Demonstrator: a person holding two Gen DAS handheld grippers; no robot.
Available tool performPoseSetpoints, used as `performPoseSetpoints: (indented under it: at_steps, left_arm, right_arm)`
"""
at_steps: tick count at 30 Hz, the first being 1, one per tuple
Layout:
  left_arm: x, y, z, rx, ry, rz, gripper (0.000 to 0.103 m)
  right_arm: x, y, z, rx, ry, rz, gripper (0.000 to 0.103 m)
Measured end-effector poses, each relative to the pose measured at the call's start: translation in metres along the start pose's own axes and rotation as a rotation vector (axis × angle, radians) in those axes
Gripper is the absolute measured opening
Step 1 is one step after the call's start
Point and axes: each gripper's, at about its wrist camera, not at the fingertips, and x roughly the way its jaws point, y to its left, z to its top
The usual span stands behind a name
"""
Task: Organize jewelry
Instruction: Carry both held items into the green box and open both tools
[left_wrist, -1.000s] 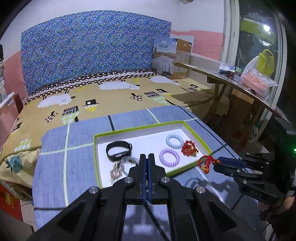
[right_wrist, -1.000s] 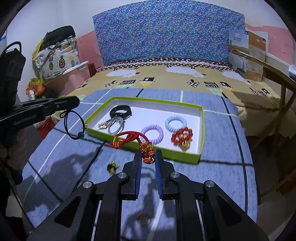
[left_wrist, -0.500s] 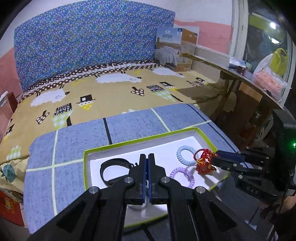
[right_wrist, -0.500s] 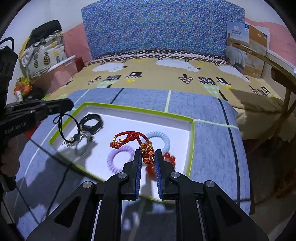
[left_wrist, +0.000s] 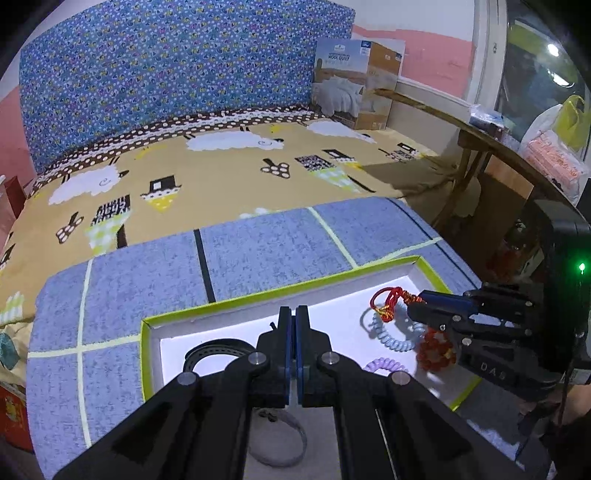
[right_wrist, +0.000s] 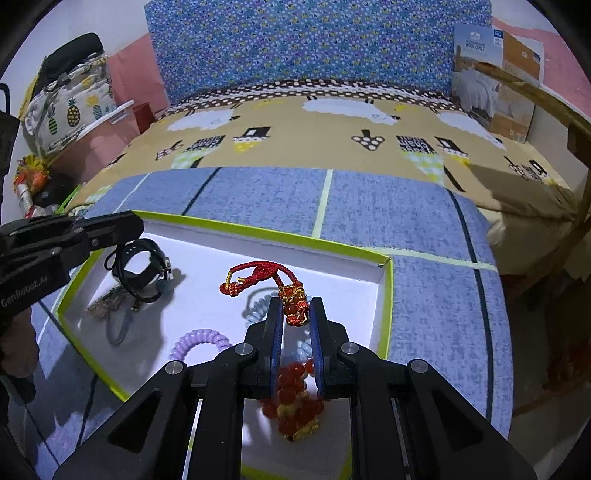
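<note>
A white tray with a lime-green rim (right_wrist: 295, 237) (left_wrist: 229, 304) sits on a blue checked cloth. My right gripper (right_wrist: 295, 314) (left_wrist: 424, 306) is shut on a red cord bracelet (right_wrist: 258, 277) (left_wrist: 388, 301) and holds it over the tray's right part. My left gripper (left_wrist: 295, 317) (right_wrist: 125, 225) is shut on a thin black cord loop (right_wrist: 129, 280) that hangs over the tray's left part. In the tray lie a black band (right_wrist: 147, 254) (left_wrist: 214, 350), a light blue coil tie (left_wrist: 391, 336), a purple coil tie (right_wrist: 199, 339) and a red bead bracelet (right_wrist: 295, 402).
A grey ring (left_wrist: 280, 443) lies in the tray under my left gripper. A bed with a sheep-print cover (left_wrist: 221, 166) lies beyond the cloth. A wooden table (left_wrist: 498, 147) stands at the right. A cardboard box (left_wrist: 354, 81) stands at the back.
Both grippers moved forward from the tray's near edge to over its inside. The red cord bracelet and the black cord loop came along with them.
</note>
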Motion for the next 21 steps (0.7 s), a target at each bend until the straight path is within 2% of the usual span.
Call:
performPoseSetpoints:
  at_steps: [11, 14, 16, 19, 21]
  left_arm:
    - [0.013, 0.004, -0.007, 0.004, 0.023, 0.015, 0.002]
    - [0.013, 0.005, -0.008, 0.003, 0.025, 0.014, 0.003]
    - [0.011, 0.006, -0.01, 0.001, 0.024, 0.015, 0.01]
    - [0.008, 0.008, -0.011, -0.002, 0.018, 0.015, 0.022]
    - [0.003, 0.01, -0.013, -0.008, 0.013, 0.014, 0.023]
  right_arm:
    - [0.014, -0.004, 0.002, 0.013, 0.028, 0.011, 0.015]
    - [0.013, -0.002, 0.001, 0.004, 0.026, 0.003, 0.024]
    - [0.011, 0.001, 0.001, 0.0, 0.018, 0.001, 0.032]
    - [0.004, 0.004, -0.002, -0.005, 0.001, 0.009, 0.033]
    - [-0.002, 0.007, -0.002, -0.006, -0.01, 0.012, 0.033]
